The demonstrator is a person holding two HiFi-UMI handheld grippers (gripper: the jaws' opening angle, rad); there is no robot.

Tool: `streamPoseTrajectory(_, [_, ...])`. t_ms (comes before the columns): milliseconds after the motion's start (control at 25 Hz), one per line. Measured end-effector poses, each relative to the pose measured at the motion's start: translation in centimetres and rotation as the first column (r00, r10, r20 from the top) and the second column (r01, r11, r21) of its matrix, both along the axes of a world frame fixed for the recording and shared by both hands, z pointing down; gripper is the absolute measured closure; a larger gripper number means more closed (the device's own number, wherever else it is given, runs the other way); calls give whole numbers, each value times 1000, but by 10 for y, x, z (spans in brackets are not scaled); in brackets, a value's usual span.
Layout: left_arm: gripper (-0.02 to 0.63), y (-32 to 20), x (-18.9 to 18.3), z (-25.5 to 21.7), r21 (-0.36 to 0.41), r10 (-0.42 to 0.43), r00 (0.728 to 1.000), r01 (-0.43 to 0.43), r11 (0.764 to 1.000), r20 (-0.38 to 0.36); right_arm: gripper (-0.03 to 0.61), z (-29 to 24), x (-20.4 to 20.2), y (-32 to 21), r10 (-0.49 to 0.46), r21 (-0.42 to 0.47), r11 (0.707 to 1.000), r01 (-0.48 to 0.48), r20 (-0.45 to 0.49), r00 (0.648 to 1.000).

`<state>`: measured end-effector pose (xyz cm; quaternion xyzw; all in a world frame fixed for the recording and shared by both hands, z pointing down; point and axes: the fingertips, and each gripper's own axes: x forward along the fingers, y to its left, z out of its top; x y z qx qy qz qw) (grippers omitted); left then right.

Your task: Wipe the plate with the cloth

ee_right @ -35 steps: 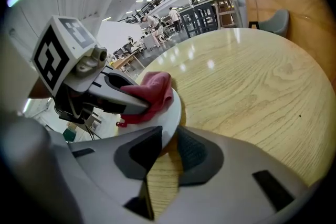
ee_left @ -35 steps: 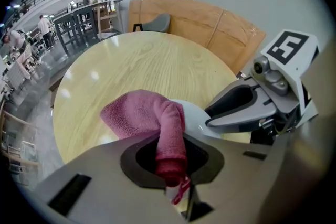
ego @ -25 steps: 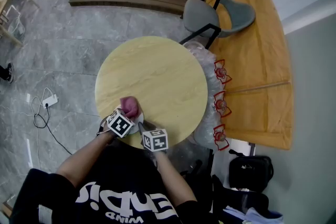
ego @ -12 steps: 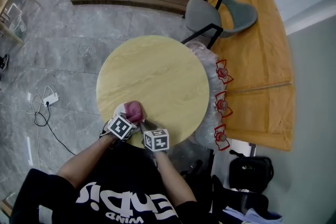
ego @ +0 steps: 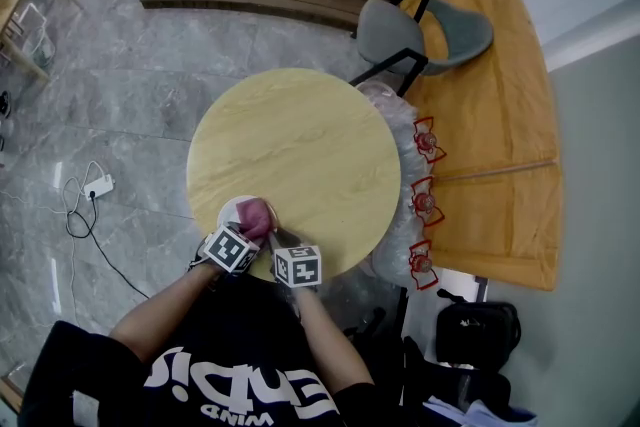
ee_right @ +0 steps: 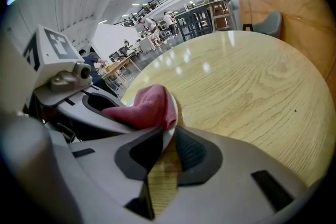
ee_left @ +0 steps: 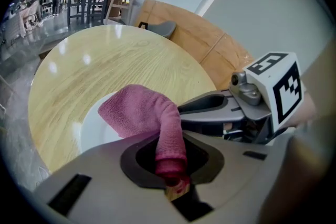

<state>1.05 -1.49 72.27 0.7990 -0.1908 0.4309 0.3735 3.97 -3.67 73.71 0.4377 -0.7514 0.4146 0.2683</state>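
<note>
Cloth has slid back toward the right tongs since a second ago. Left tongs are clamped on it, and it's bunched just ahead of them on the plate. Right tongs pinch the plate's rim alongside.

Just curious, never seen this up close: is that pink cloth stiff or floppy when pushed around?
Probably floppy: the cloth droops and folds over from the left gripper instead of standing out. Likely light: a pinch on one end holds it. It should drag rather than slide on the plate, which the right gripper pinches by the rim.
</note>
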Motion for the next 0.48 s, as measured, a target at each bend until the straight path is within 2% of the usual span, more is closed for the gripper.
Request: streamPoseTrajectory(480, [561, 12, -15, -7, -8, 3, 1000, -3, 1000, 29, 486, -2, 1, 0, 0, -15, 1000, 0, 8, 1000])
